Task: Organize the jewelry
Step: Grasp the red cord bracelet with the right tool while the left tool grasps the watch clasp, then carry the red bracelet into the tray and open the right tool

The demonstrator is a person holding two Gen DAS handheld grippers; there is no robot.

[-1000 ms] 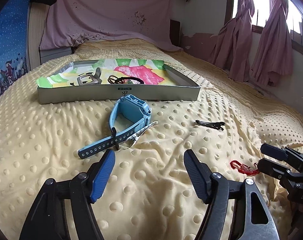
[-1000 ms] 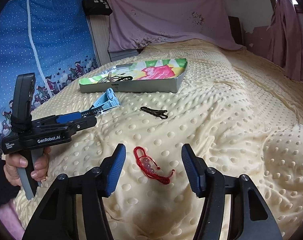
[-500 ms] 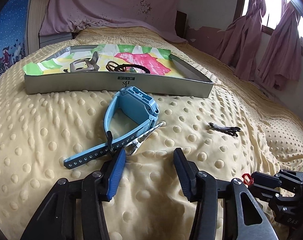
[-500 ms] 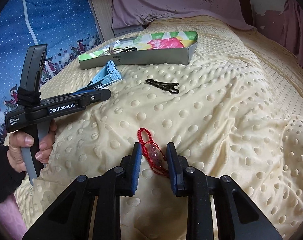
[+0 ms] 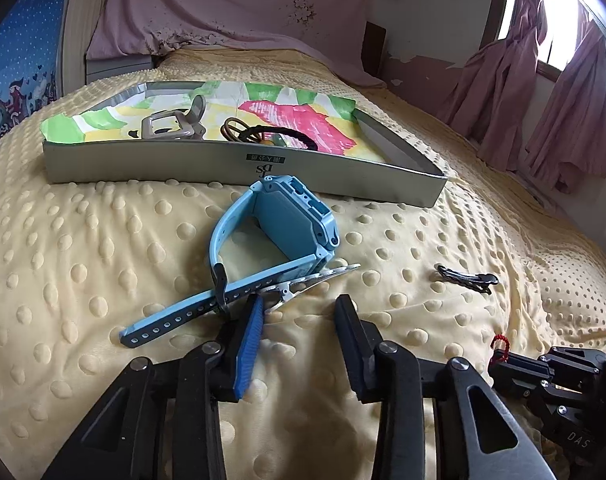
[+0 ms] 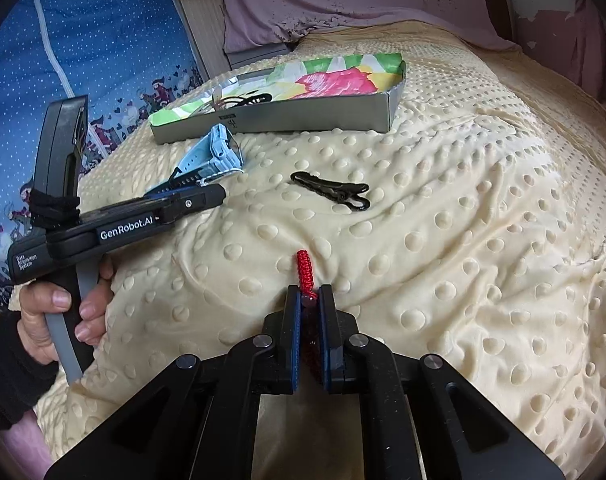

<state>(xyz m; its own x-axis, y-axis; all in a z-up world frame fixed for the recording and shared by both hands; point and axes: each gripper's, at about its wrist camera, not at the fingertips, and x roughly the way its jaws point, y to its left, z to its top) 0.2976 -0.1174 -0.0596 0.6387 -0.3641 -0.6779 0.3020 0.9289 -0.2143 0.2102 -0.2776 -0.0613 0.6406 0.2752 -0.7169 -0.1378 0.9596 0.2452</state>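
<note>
the right gripper (image 6: 310, 300) points low along the bed, its jaws pressed together on a red braided cord bracelet (image 6: 305, 270); a knotted red end sticks out ahead of the tips onto the cream dotted blanket (image 6: 463, 208), while the rest of the bracelet is hidden between the pads. in the left wrist view only a bit of red cord (image 5: 499, 346) shows at that gripper's tips near the right edge.

the left gripper (image 5: 299, 316) is held level and low over the blanket, its jaws spread with nothing between them. its tips sit just short of a light blue plastic wristwatch with a perforated strap (image 5: 271, 232) and a slim silver metal hair clip (image 5: 311, 280) that lies partly under the strap. in the right wrist view a hand (image 6: 59, 312) in a dark sleeve grips the left gripper's handle; the sleeve is cut off by the frame edge.

a black metal hair clip (image 6: 331, 192) lies alone on the blanket, between the watch and the bracelet. beyond the watch rests a shallow grey cardboard tray lined with bright flowered paper (image 5: 223, 164). inside it are a grey buckle-like piece (image 5: 175, 124) and dark looped hair ties (image 5: 263, 136), partly hidden by the near wall and hard to make out.
</note>
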